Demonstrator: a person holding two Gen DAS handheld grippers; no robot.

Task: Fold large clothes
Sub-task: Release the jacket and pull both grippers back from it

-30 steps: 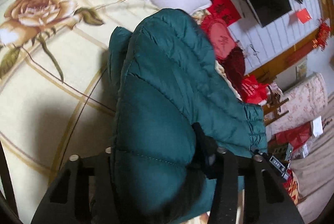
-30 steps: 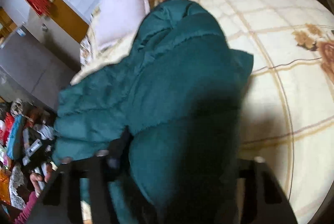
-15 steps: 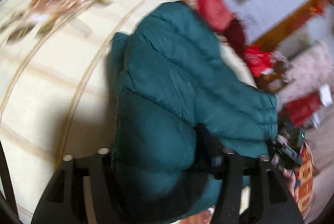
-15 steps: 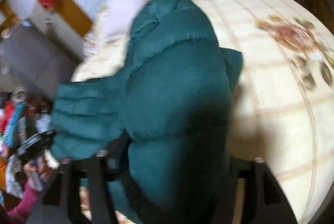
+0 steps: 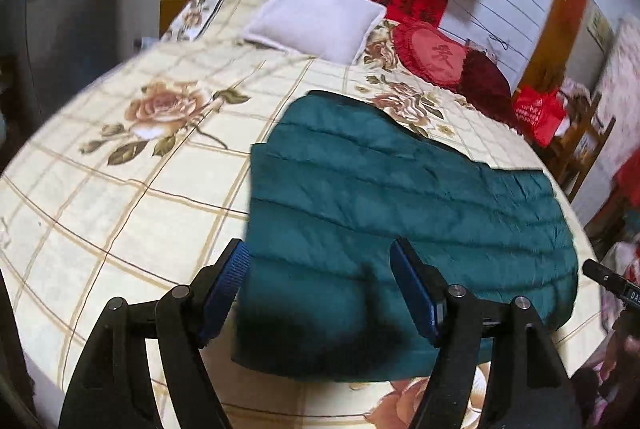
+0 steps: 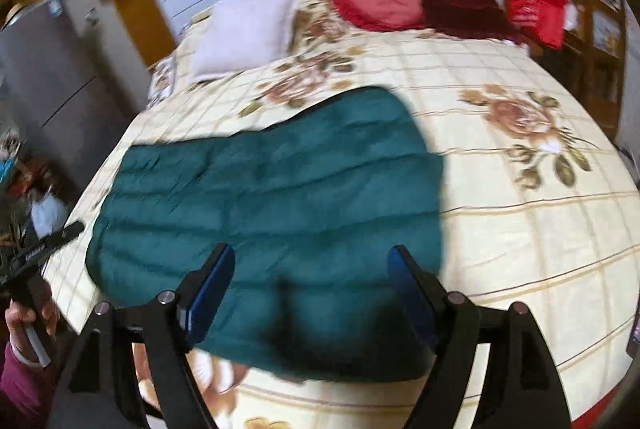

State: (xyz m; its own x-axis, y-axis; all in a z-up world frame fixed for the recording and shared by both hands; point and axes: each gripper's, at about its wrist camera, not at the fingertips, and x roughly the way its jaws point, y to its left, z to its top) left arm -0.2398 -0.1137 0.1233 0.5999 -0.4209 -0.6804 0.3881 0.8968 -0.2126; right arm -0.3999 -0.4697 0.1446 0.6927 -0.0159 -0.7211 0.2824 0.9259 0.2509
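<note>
A teal quilted puffer jacket (image 5: 380, 197) lies flat across the near part of the bed; it also shows in the right wrist view (image 6: 280, 197). My left gripper (image 5: 320, 265) is open and empty, held above the jacket's near left part, with blue pads (image 5: 228, 285) wide apart. My right gripper (image 6: 310, 269) is open and empty above the jacket's near edge. The tip of the other gripper shows at the left edge of the right wrist view (image 6: 44, 249), held in a hand.
The bed (image 5: 120, 189) has a cream floral cover. A white pillow (image 5: 316, 17), a red heart cushion (image 5: 436, 57) and a dark red cushion (image 5: 484, 81) lie at the head. A red bag (image 5: 540, 113) and wooden furniture stand at the right.
Both grippers have opened and let go of the jacket. The jacket, held up bunched before, now lies spread flat on the bed. Both grippers have pulled back and up.
</note>
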